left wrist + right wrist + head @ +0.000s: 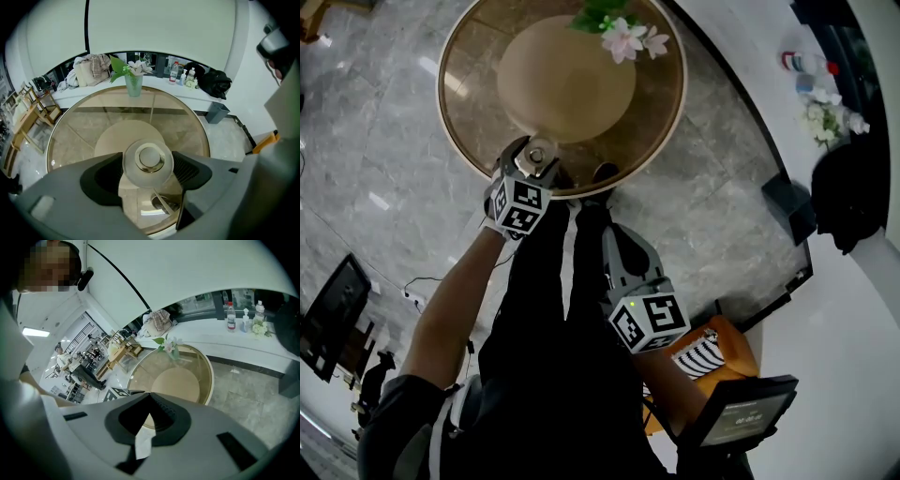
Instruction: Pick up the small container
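The small container (pixel 149 161) is a clear jar with a round lid and a metal knob. It sits between the jaws of my left gripper (pixel 149 165), which is shut on it. In the head view the left gripper (pixel 534 167) holds the small container (pixel 536 153) over the near edge of the round glass table (pixel 459 56). My right gripper (pixel 615 236) hangs low by the person's legs, away from the table. Its jaws (pixel 150 395) meet with nothing between them.
A vase of pink flowers (pixel 623 33) stands at the table's far side. A curved white counter (pixel 741 56) carries bottles (pixel 806 64) and a black bag (pixel 848 192). A grey bin (pixel 787 202) stands on the marble floor. An orange seat (pixel 727 356) is close behind.
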`<state>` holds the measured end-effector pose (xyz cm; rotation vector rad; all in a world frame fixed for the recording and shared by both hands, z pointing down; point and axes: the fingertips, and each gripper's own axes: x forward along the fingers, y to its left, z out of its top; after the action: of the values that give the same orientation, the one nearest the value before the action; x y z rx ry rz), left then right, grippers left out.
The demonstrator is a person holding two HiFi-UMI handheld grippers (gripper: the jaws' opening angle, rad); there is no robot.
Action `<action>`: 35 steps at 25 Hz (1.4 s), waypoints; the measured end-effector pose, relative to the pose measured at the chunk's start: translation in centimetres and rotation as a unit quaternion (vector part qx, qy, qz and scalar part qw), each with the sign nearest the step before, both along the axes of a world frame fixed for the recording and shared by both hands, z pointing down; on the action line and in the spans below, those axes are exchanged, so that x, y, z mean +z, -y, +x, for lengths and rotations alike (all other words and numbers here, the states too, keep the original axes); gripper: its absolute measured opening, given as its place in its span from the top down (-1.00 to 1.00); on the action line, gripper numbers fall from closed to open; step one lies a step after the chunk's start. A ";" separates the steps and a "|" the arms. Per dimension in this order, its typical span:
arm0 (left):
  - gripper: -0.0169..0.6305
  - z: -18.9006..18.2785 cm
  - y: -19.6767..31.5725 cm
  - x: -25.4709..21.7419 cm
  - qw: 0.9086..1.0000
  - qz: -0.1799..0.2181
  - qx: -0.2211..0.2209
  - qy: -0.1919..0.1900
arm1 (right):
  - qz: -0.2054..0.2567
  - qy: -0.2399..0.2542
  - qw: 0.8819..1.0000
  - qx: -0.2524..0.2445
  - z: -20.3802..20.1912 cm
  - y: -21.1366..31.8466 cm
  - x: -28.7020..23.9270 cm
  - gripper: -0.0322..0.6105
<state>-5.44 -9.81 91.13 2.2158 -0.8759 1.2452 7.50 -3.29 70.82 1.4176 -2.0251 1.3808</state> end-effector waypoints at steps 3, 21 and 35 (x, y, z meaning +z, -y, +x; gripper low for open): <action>-0.06 0.2 0.0 0.3 1.000 0.002 -0.001 0.004 | -0.005 -0.002 1.000 0.001 0.4 -0.4 0.5 0.91; -0.06 1.0 0.7 3.0 1.000 -0.014 -0.007 0.018 | -0.028 0.002 1.000 0.010 1.6 -2.3 2.4 0.91; -0.10 0.9 0.7 3.4 0.999 -0.032 0.008 0.031 | -0.024 0.001 1.000 0.007 1.8 -1.8 1.8 0.91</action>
<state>-4.58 -10.48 94.55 2.1487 -0.8300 1.3375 9.35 -1.44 72.61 1.4130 -1.9740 1.4279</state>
